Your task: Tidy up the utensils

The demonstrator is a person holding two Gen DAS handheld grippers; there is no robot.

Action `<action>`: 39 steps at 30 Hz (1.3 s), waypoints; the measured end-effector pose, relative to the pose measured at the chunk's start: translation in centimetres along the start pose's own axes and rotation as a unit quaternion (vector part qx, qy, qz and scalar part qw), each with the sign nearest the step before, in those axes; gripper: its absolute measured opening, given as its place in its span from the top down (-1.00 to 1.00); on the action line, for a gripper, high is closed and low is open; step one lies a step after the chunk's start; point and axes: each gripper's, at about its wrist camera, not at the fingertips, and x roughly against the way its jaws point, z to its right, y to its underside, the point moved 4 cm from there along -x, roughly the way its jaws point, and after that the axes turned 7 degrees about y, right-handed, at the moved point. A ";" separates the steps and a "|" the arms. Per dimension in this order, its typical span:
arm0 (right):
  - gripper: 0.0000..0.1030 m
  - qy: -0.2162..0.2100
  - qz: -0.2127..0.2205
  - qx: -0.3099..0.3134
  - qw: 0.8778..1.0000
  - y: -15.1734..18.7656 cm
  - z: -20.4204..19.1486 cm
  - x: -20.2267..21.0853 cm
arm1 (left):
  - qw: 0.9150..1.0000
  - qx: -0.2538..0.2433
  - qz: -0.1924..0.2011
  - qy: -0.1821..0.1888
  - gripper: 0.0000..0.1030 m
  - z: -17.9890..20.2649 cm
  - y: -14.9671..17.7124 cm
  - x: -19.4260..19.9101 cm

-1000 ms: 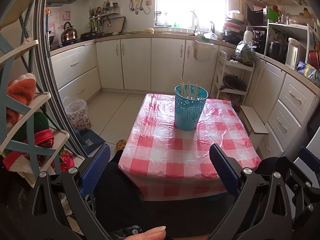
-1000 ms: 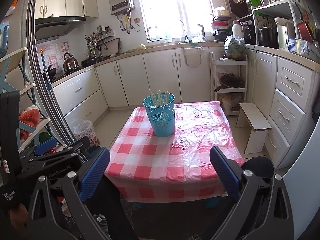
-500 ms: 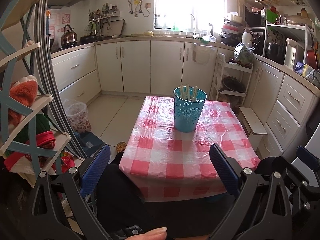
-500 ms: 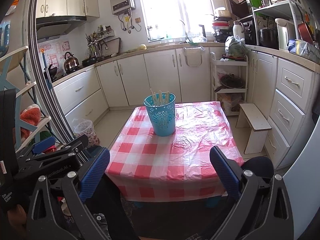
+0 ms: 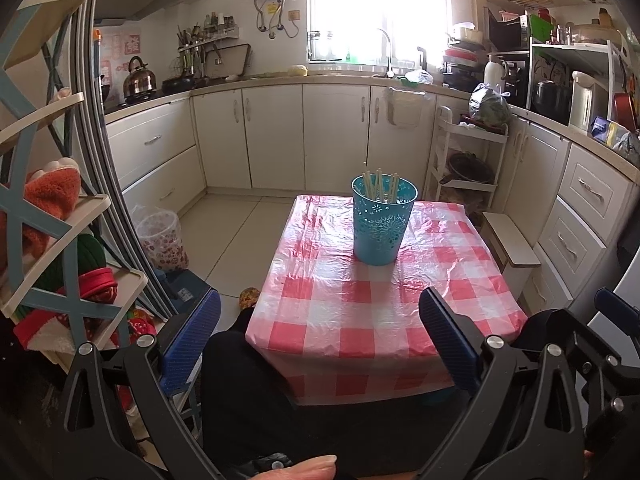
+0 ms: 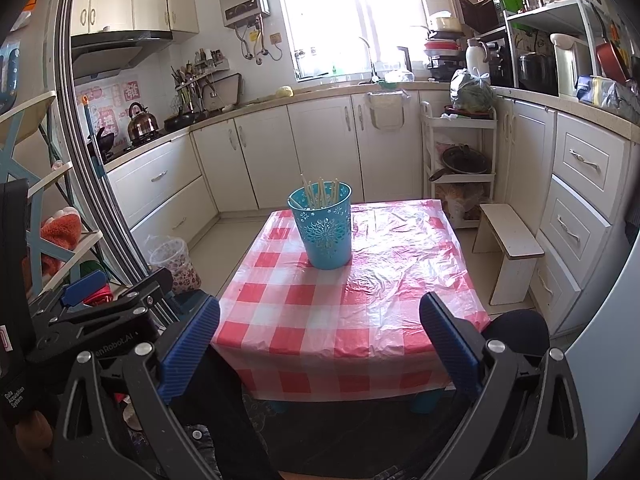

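A teal perforated cup (image 5: 382, 222) (image 6: 322, 229) stands upright on the red-and-white checked table (image 5: 360, 312) (image 6: 360, 300), with several pale chopsticks (image 5: 378, 186) (image 6: 320, 192) sticking out of it. My left gripper (image 5: 318, 344) hovers open, well short of the table's near edge, nothing between its blue pads. My right gripper (image 6: 320, 344) is likewise open and empty, held back from the table. The left gripper's body shows at the left of the right wrist view.
White cabinets and drawers (image 5: 588, 216) line the back and right. A small wooden stool (image 6: 510, 246) stands right of the table. A shelf rack (image 5: 60, 240) with toys and a bin (image 5: 162, 238) sit on the left. A person's dark-clothed knees lie below both grippers.
Both views have drifted slightly: the cup sits a little higher and farther in the frames. Both grippers stay open and empty.
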 end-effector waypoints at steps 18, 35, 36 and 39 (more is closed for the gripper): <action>-0.86 0.001 -0.001 0.000 1.000 0.1 -0.2 0.1 | 1.000 0.009 -0.002 0.001 -0.85 -0.4 0.2 -0.2; -0.86 0.000 -0.002 0.000 1.000 0.2 -0.3 0.1 | 1.000 0.007 -0.005 0.002 -0.85 -0.3 0.5 -0.3; -0.86 0.000 -0.002 0.000 1.000 0.2 -0.4 0.1 | 1.000 0.007 -0.005 0.001 -0.85 -0.3 0.5 -0.4; -0.86 0.001 -0.003 0.000 1.000 0.2 -0.4 0.1 | 1.000 0.007 -0.005 0.002 -0.85 -0.3 0.5 -0.4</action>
